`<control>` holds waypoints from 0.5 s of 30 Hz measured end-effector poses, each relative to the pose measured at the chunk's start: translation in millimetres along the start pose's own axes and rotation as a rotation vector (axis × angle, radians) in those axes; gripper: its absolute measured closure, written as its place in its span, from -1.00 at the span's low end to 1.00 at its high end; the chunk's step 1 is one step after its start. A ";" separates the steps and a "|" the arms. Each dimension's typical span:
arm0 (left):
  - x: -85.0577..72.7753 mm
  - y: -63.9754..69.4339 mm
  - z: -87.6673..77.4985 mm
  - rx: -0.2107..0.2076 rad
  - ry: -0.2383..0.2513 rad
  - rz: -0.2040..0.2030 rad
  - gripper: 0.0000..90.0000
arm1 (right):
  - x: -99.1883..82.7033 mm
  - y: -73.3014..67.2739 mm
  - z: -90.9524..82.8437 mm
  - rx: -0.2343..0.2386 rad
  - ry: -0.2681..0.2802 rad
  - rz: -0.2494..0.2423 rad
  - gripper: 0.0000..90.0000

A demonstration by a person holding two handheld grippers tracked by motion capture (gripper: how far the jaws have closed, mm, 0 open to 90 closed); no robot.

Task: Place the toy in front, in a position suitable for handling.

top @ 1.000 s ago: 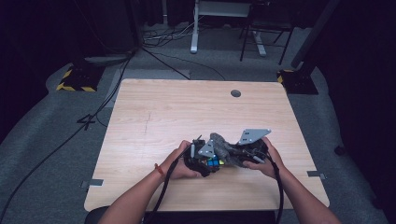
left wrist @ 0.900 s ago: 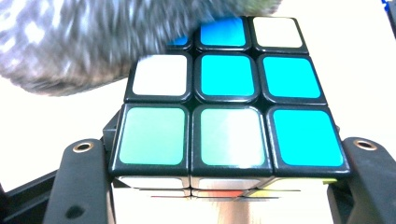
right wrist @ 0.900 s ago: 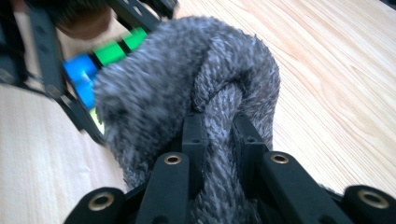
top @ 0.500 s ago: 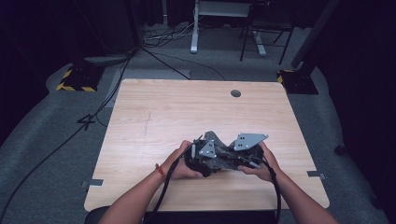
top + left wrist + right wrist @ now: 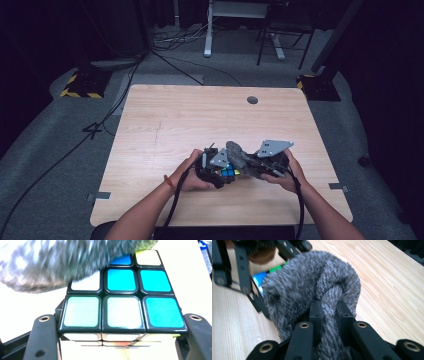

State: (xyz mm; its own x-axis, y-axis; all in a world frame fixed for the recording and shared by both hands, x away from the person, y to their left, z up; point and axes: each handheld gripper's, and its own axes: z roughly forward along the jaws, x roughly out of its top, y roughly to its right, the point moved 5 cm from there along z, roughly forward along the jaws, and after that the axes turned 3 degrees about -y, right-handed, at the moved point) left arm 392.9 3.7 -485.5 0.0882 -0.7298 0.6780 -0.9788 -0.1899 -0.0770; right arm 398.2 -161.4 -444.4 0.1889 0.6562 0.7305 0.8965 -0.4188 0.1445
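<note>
Over the pale wooden table [image 5: 175,125], your left gripper [image 5: 120,340] clamps the multicoloured puzzle cube [image 5: 122,307]; your right gripper [image 5: 328,312] pinches a fuzzy grey cloth [image 5: 312,282] against it.

black hand-held gripper [image 5: 223,172], grey plate, red wristband [image 5: 170,182]

No legible text or labels

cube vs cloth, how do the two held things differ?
The cube is rigid and blocky, with glossy coloured tiles in a black frame; the cloth is soft, fuzzy and plain grey, bunched into a lump. The cube sits square between the left gripper fingers; the cloth is pinched in a fold by the right gripper. The cloth lies over part of the cube's top. Both are gripped, close above the table.
</note>
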 end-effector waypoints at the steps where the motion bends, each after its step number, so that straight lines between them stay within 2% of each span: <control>1: -0.6 -0.8 -0.6 0.006 0.001 0.000 -0.25 | -1.1 -0.8 -0.6 0.000 0.000 -0.007 0.75; 6: -1.9 -2.5 1.3 0.014 -0.008 -0.010 -0.25 | 2.8 -9.8 -2.8 0.023 0.023 -0.028 0.75; 9: -1.2 -1.4 4.4 0.013 -0.018 -0.010 -0.25 | 12.0 -19.1 -3.0 0.027 0.038 -0.065 0.75; 12: -0.6 -0.7 6.8 0.018 -0.025 -0.006 -0.25 | 17.8 -25.4 -1.0 0.041 0.044 -0.080 0.75; 13: 0.1 0.8 8.8 0.016 -0.027 -0.010 -0.25 | 23.0 -31.8 2.9 0.056 0.050 -0.092 0.75; 15: -0.4 0.9 9.3 0.021 -0.037 -0.009 -0.25 | 25.7 -35.2 6.7 0.046 0.039 -0.113 0.75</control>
State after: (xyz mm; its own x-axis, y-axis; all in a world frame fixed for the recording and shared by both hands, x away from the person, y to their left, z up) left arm 393.7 -2.3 -492.6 0.1041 -0.7516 0.6514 -0.9738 -0.2101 -0.0868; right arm 374.2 -125.6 -435.2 0.0704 0.6723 0.7369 0.9287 -0.3139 0.1977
